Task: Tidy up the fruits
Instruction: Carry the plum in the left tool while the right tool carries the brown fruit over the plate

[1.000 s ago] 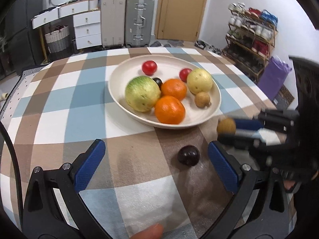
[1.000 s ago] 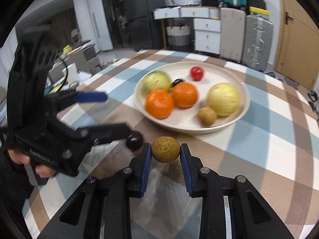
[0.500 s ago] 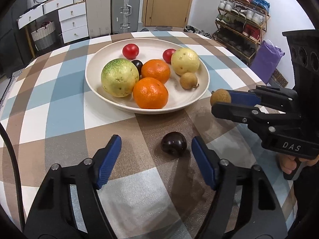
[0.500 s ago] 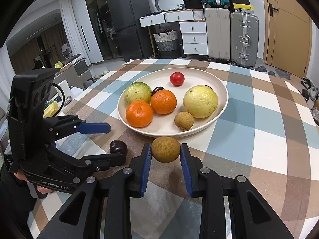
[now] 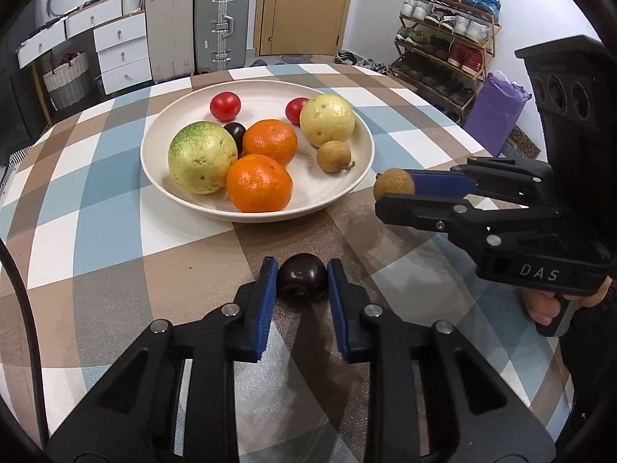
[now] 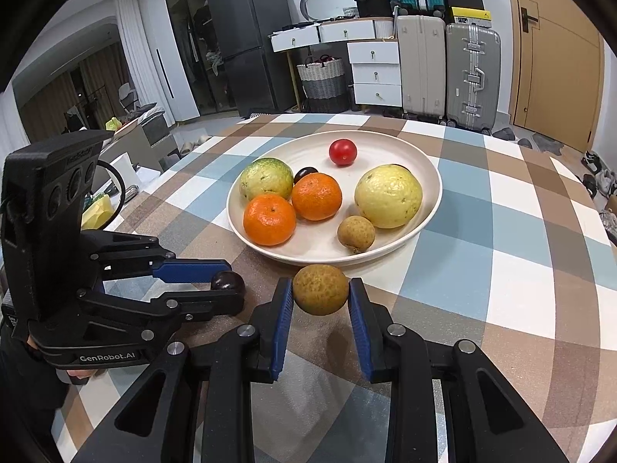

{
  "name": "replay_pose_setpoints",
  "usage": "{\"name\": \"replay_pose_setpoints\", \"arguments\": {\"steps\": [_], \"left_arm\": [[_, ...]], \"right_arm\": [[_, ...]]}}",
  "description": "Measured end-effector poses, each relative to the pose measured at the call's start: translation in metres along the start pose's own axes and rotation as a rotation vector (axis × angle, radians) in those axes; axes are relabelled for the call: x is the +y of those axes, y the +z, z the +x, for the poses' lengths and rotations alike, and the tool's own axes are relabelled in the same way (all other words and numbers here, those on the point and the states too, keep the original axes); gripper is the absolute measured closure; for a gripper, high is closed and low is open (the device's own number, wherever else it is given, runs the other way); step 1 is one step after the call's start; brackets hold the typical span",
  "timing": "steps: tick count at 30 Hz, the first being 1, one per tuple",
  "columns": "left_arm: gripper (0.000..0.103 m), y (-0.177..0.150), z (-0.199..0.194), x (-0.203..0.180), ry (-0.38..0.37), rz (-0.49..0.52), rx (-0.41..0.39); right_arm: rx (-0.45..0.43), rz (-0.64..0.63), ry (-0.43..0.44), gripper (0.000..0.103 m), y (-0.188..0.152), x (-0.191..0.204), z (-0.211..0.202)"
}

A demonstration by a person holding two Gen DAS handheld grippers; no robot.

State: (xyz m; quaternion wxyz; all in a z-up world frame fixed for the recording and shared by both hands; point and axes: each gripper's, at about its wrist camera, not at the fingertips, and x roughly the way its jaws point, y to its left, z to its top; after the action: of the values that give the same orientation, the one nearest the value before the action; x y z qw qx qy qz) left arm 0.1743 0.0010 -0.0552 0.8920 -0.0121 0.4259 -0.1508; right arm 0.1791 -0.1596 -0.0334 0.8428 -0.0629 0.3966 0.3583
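A dark plum (image 5: 302, 281) lies on the checked tablecloth just in front of the cream bowl (image 5: 349, 189), and my left gripper (image 5: 302, 283) is shut on it, blue pads pressing both sides. In the right wrist view the same plum (image 6: 227, 281) shows between the left gripper's fingers. My right gripper (image 6: 321, 301) is shut on a brown longan (image 6: 321, 289), held above the cloth near the bowl's rim (image 6: 432, 208). The bowl holds two oranges (image 5: 258, 183), a green guava (image 5: 202, 162), a yellow guava (image 5: 327, 119), two red tomatoes (image 5: 225, 106), a second longan (image 5: 333, 156) and another dark plum (image 5: 235, 133).
The round table (image 6: 501, 270) drops off at its right and far edges. Beyond it stand suitcases (image 6: 447, 73), white drawers (image 6: 374, 73), a shoe rack (image 5: 443, 50) and a purple bag (image 5: 495, 114). A person's hand (image 5: 543, 305) grips the right tool.
My left gripper's jaws went from wide open to shut on the dark plum, having slid forward around it. The right gripper kept its hold on the longan and barely moved.
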Motion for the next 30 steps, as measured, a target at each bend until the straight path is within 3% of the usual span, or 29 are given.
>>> {"name": "replay_pose_setpoints", "arguments": {"steps": [10, 18, 30], "left_arm": [[0.08, 0.0, -0.008, 0.001, -0.017, -0.008, -0.035], [0.08, 0.004, -0.026, 0.005, -0.043, -0.046, -0.109], [0.08, 0.011, -0.04, 0.01, -0.025, -0.108, -0.185]], "right_arm": [[-0.012, 0.001, -0.006, 0.073, 0.0, -0.001, -0.002], [-0.034, 0.016, -0.013, 0.073, 0.002, -0.004, -0.005], [-0.09, 0.036, -0.033, 0.073, 0.006, -0.007, -0.012]]}}
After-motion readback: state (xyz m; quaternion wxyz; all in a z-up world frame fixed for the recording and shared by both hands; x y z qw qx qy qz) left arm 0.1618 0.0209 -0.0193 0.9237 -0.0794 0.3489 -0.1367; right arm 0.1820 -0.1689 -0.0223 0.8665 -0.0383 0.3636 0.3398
